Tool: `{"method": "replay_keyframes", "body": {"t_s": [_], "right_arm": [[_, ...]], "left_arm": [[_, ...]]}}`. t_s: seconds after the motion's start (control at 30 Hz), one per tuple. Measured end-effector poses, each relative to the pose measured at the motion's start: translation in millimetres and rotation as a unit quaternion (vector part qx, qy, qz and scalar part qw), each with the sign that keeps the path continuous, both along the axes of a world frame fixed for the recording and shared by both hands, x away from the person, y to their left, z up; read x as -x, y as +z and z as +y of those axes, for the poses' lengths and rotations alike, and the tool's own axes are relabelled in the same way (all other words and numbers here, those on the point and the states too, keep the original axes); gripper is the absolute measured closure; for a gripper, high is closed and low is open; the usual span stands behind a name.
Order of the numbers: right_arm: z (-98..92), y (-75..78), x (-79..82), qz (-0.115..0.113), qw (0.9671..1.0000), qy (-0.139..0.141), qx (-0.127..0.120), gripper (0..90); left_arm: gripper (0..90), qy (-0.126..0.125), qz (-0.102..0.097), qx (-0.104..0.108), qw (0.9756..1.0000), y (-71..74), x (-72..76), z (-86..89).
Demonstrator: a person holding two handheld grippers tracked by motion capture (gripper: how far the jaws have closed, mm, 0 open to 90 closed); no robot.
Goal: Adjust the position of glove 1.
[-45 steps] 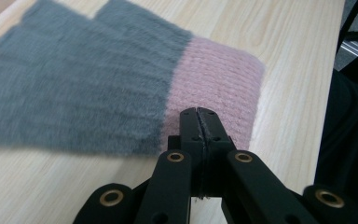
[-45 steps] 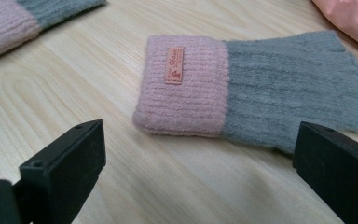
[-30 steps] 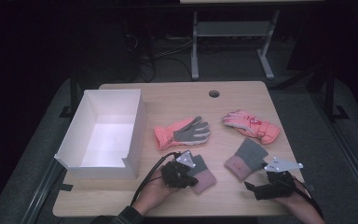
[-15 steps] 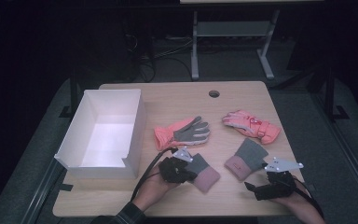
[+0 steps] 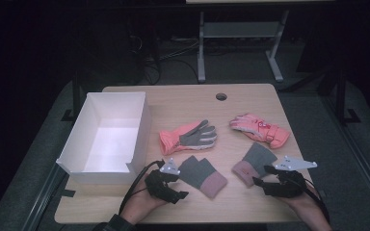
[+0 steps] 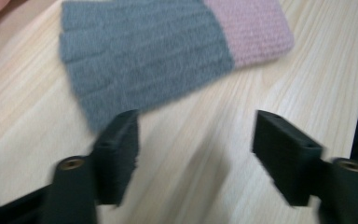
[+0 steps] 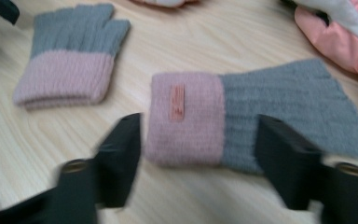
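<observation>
Looking at the near half of the table point(image 5: 250, 103), we see two grey-and-pink knit gloves lying flat, one ahead of each gripper.

Left gripper point(image 6: 193, 140): jaws have just been opening; they stand wide apart w/ bare wood between them, nothing held. The left knit glove point(image 6: 168, 49) lies just beyond the tips, apart from both jaws. In the high view that glove point(image 5: 203, 175) sits just right of the left gripper point(image 5: 176, 190), grey finger end toward the far-left, pink cuff toward the near-right, so long axis runs diagonal.

Right gripper point(image 7: 196, 144): jaws have just been closing but are not pressing on anything yet. The right knit glove point(image 7: 256, 119) lies across the gap, pink cuff by one jaw, grey part toward the other; long axis crosswise to the jaws. High view: right glove point(image 5: 254, 163) just far-left of the right gripper point(image 5: 265, 180).

Judgement: right hand is nearer to a grasp; cuff end is the part to take. Approx. a short push forward, then close.

Also on table: white box point(image 5: 107, 166) at left, two coral gloves farther away, untouched.
</observation>
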State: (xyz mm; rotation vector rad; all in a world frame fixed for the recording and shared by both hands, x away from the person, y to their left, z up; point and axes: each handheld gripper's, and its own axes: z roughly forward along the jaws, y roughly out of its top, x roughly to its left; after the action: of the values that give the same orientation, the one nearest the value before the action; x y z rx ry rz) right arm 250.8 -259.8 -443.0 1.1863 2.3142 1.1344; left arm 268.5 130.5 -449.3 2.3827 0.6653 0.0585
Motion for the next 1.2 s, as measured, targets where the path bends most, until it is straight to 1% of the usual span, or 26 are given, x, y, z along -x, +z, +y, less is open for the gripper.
{"method": "replay_keyframes", "body": {"t_s": [0.03, 0.07, 0.1, 0.17, 0.27, 0.3, 0.33, 0.37, 0.4, 0.5, 0.53, 0.6, 0.63, 0.67, 0.7, 0.77, 0.8, 0.83, 0.87, 0.97, 1.03, 1.07, 1.1, 1.13, 1.2], "right_arm": [[1.5, 1.1, -2.0, 0.001, 1.0, 0.001, -0.002, 52.7], [3.2, 2.0, -4.6, 0.002, 1.0, 0.003, -0.005, 58.9], [5.0, 2.6, -7.6, 0.002, 1.0, 0.005, -0.004, 64.0], [10.1, 3.6, -13.9, 0.009, 0.9999, 0.012, -0.006, 75.3], [20.3, 5.0, -25.1, 0.011, 0.9996, 0.024, -0.008, 89.6], [20.3, 5.0, -25.1, 0.011, 0.9996, 0.024, -0.008, 89.6], [24.0, 5.3, -29.2, 0.011, 0.9996, 0.026, -0.006, 90.0], [29.2, 5.1, -34.6, 0.017, 0.9994, 0.029, -0.005, 90.0], [36.8, 3.7, -42.1, 0.019, 0.9994, 0.03, 0.004, 90.0], [47.2, 0.3, -54.2, 0.031, 0.999, 0.031, 0.011, 90.0], [47.2, 0.3, -54.2, 0.031, 0.999, 0.031, 0.011, 90.0], [52.1, -2.1, -60.9, 0.034, 0.9987, 0.032, 0.019, 90.0], [53.7, -2.8, -62.5, 0.037, 0.9987, 0.031, 0.018, 90.0], [55.1, -4.1, -65.6, 0.034, 0.9986, 0.034, 0.021, 90.0], [57.4, -4.8, -67.8, 0.041, 0.9984, 0.032, 0.022, 90.0], [60.5, -7.2, -72.6, 0.042, 0.9981, 0.036, 0.027, 90.0], [63.7, -10.4, -75.1, 0.05, 0.9976, 0.035, 0.032, 90.0], [63.7, -10.4, -75.1, 0.05, 0.9976, 0.035, 0.032, 90.0], [64.8, -12.7, -75.6, 0.056, 0.9968, 0.04, 0.04, 90.0], [64.5, -12.8, -73.9, 0.059, 0.9965, 0.041, 0.041, 90.0], [63.2, -11.9, -72.0, 0.064, 0.996, 0.046, 0.043, 90.0], [62.8, -11.8, -71.5, 0.068, 0.9956, 0.047, 0.043, 90.0], [62.8, -11.8, -71.5, 0.068, 0.9956, 0.047, 0.043, 90.0], [61.0, -11.8, -71.6, 0.075, 0.9947, 0.056, 0.041, 90.0], [58.4, -11.4, -70.8, 0.082, 0.9942, 0.059, 0.037, 90.0]], "left_arm": [[24.0, 0.002, -0.003, 0.004, 1.0, -0.3, 2.1, 1.0], [22.2, -0.002, -0.01, 0.001, 0.9999, -0.4, 3.4, 2.3], [19.8, -0.002, -0.01, 0.001, 0.9999, -0.4, 3.4, 2.3], [18.0, -0.003, -0.023, -0.001, 0.9997, -0.1, 5.4, 2.6], [17.0, 0.002, -0.026, 0.004, 0.9997, 0.3, 3.5, 2.9], [17.0, 0.007, -0.025, 0.008, 0.9996, 0.2, 2.9, 3.2], [17.0, 0.009, -0.025, 0.013, 0.9996, -0.3, 1.9, 3.6], [17.0, 0.01, -0.027, 0.014, 0.9995, -0.7, 1.2, 4.0], [17.0, 0.011, -0.025, 0.013, 0.9995, -1.4, -0.1, 4.9], [17.0, 0.013, -0.026, 0.014, 0.9995, -1.6, -0.4, 5.0], [17.0, 0.014, -0.027, 0.015, 0.9994, -1.4, -0.4, 5.1], [17.0, 0.013, -0.027, 0.017, 0.9994, -1.4, -0.2, 5.1], [17.0, 0.013, -0.026, 0.016, 0.9994, -1.6, -0.3, 5.2], [17.0, 0.012, -0.026, 0.015, 0.9995, -2.0, -0.5, 5.1], [17.0, 0.012, -0.024, 0.015, 0.9995, -2.4, -0.8, 5.1], [17.0, 0.012, -0.023, 0.014, 0.9996, -2.4, -1.3, 5.4], [17.0, 0.012, -0.024, 0.014, 0.9995, -1.9, -1.5, 6.0], [17.0, 0.012, -0.024, 0.014, 0.9995, -1.9, -1.5, 6.0], [17.0, 0.013, -0.025, 0.015, 0.9995, -1.8, -1.5, 6.3], [17.1, 0.015, -0.024, 0.015, 0.9995, -2.7, -2.3, 6.6], [17.1, 0.014, -0.023, 0.012, 0.9996, -2.9, -2.1, 6.6], [17.1, 0.014, -0.023, 0.014, 0.9995, -3.0, -1.7, 6.7], [17.1, 0.014, -0.023, 0.014, 0.9995, -3.0, -1.7, 6.7], [17.1, 0.014, -0.023, 0.014, 0.9995, -2.9, -1.6, 6.8], [17.2, 0.017, -0.022, 0.017, 0.9995, -3.1, -1.7, 7.0]]}}
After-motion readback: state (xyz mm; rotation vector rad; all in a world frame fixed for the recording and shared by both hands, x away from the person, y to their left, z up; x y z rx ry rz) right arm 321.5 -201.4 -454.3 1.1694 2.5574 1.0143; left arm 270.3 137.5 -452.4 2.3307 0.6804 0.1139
